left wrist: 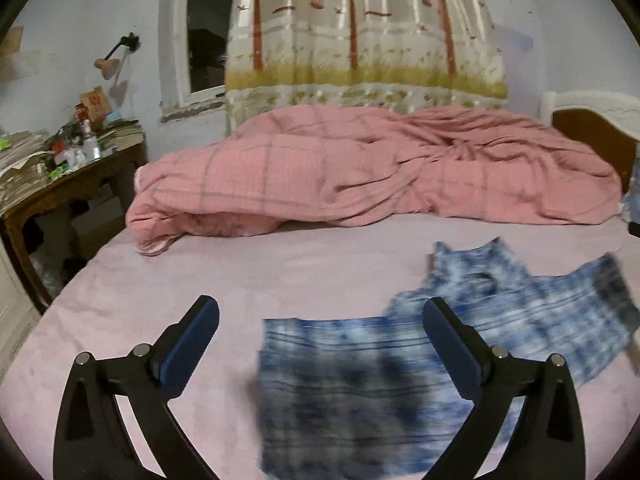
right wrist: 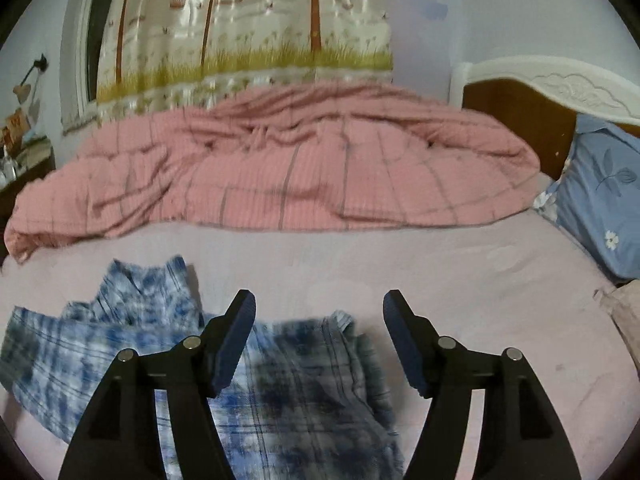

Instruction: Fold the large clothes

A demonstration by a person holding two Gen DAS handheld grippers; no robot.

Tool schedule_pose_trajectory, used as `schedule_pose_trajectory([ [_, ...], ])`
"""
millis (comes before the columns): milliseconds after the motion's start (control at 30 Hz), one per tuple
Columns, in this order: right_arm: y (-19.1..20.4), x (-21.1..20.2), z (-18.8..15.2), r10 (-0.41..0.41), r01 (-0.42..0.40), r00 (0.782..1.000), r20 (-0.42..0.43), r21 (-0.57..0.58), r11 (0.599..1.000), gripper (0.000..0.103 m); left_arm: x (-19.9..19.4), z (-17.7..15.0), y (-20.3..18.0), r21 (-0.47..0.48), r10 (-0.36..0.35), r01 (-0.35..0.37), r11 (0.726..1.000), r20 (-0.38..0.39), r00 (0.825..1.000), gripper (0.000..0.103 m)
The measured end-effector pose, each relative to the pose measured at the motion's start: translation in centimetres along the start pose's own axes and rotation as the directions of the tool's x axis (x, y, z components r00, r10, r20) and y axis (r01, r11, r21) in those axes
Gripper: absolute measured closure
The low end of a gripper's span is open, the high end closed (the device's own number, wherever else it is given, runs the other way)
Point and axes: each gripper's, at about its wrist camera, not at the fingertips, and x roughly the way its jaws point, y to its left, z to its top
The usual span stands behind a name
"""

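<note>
step in hand, as judged: a fold has been laid and let go. the blue plaid shirt [left wrist: 400, 380] lies on the pink bed sheet [left wrist: 160, 300], partly doubled over, collar end toward the pink quilt [left wrist: 360, 168] but well short of it.

your left gripper [left wrist: 320, 344] stands wide, nothing between its pads; the shirt's near panel shows on the sheet below the gap, not pinched. your right gripper [right wrist: 319, 340] is partly spread and also empty; its left finger [right wrist: 232, 344] hangs over the cloth, and the right one over bare sheet. neither pad looks to be pressing fabric.

from the right wrist view the shirt [right wrist: 280, 392] spreads from the left edge to about mid-frame, with a loose flap, probably a sleeve or side panel, out to the left.

next move calls for: pick a fresh pair of hold points on one edge or hem, both grippers low to the sheet, and close on one layer only where that is the intent. expect limp cloth that sags and drags; the layers may slide apart.

hard to make out:
- the shirt is motion-blurred in both views, so seams, buttons and layer count are unclear.
- its near edge is cut off by the frame bottom and the gripper arms.
- sleeve or body panel at the side: cannot tell.
- a blue pillow [right wrist: 600, 192] sits at the right, well apart.
</note>
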Motion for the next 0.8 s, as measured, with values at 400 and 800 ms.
schedule_pose_trajectory([
  [400,2.8,1.4,-3.2,0.239,-0.245,0.956,-0.168,-0.013,0.969,0.037,4.5,-3.7,-4.4,0.011,0.019,-0.018,1.000,-0.150,0.988,0.004],
  [800,-1.5,9.8,-7.1,0.088,-0.076,0.960,-0.266,0.055,0.996,0.086,5.9,-6.0,-0.7,-0.038,0.016,-0.022,0.999,-0.156,0.988,0.015],
])
